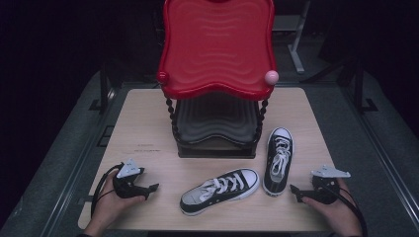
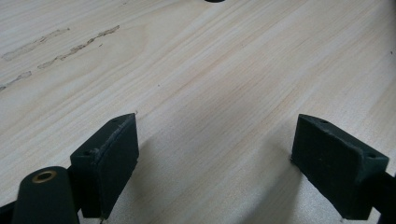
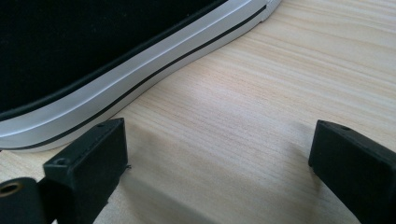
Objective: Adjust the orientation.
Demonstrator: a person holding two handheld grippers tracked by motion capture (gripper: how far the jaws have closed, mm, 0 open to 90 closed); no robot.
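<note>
Sneakers lie between both grippers: upright sneaker [image 1: 278,160] just beside right gripper [image 1: 298,191], angled sneaker [image 1: 220,190] near left gripper [image 1: 151,189]; both jaws apart, empty.

High view overlooks table [image 1: 148,123]; tongs views hug tabletop.

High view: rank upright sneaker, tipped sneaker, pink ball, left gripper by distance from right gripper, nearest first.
From the right gripper:
1. Upright sneaker, just to its left, toe pointing away.
2. Tipped sneaker, front centre, lying on its side.
3. Pink ball, on the red rack's right corner.
4. Left gripper, front left.
</note>
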